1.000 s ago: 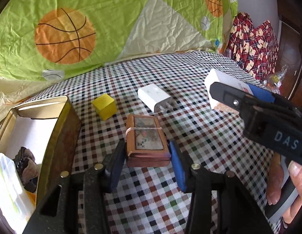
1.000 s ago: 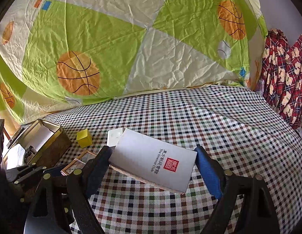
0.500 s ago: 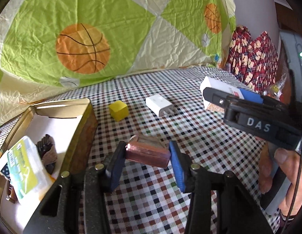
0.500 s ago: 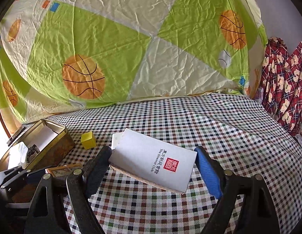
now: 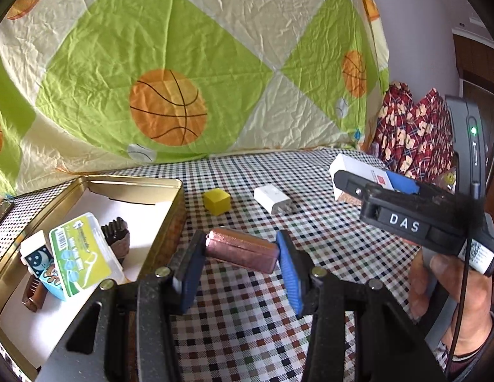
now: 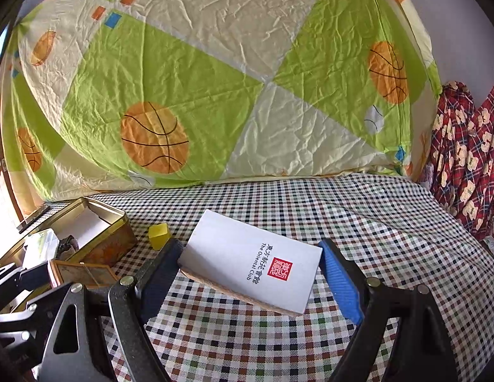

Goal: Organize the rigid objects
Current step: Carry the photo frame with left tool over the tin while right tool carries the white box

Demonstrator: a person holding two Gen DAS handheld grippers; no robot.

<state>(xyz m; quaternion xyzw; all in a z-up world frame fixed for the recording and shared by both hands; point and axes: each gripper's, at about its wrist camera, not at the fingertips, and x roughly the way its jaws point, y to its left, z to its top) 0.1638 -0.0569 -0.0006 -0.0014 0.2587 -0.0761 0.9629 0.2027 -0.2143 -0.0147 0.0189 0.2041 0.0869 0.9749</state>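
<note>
My left gripper [image 5: 240, 261] is shut on a small brown box [image 5: 242, 250] and holds it tilted above the checked cloth, just right of the gold tin [image 5: 170, 222]. The same box shows in the right wrist view [image 6: 82, 272]. My right gripper [image 6: 248, 270] is shut on a white box with a red seal [image 6: 253, 264], lifted off the cloth; it also shows in the left wrist view [image 5: 358, 172]. A yellow cube [image 5: 216, 201] and a white charger [image 5: 272, 198] lie on the cloth beyond.
The open gold tin [image 6: 116, 219] holds a floss case [image 5: 81, 251], a small blue carton [image 5: 39, 261] and dark items. A basketball-print sheet [image 5: 170, 108] hangs behind the table. Red patterned fabric [image 6: 469, 159] is at the far right.
My left gripper has lifted the brown box off the cloth and moved it left toward the tin. The right gripper has risen slightly with the white box.
</note>
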